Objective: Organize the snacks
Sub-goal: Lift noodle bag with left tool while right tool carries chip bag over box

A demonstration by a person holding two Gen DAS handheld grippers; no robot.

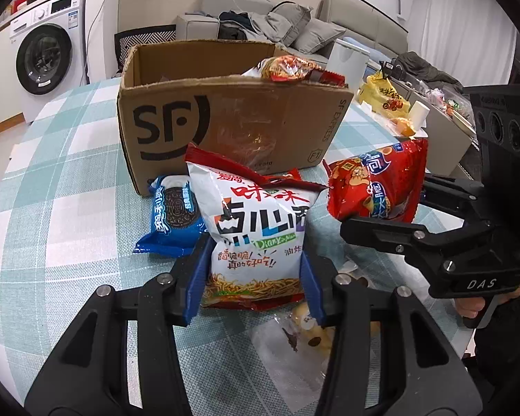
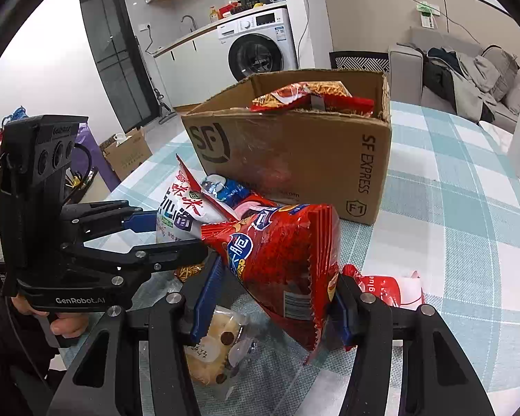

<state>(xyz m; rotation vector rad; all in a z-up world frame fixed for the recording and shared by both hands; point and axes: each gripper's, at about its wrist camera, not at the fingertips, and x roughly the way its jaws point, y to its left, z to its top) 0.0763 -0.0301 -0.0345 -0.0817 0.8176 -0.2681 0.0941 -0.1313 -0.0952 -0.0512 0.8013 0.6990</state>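
A washing machine (image 2: 258, 50) under a cluttered worktop; grey sofa (image 1: 294, 27) heaped with clothes; white canister (image 1: 346, 62) beyond the checked tablecloth (image 1: 69, 173)

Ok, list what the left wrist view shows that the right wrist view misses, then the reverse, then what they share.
Only the left wrist view: the whole blue cookie pack and a yellow bag behind the box.
Only the right wrist view: a red and white packet lying by the right tool, and a sink tap.
Both: the cardboard box, the white noodle snack bag in the left tool, the red chip bag, the washing machine.
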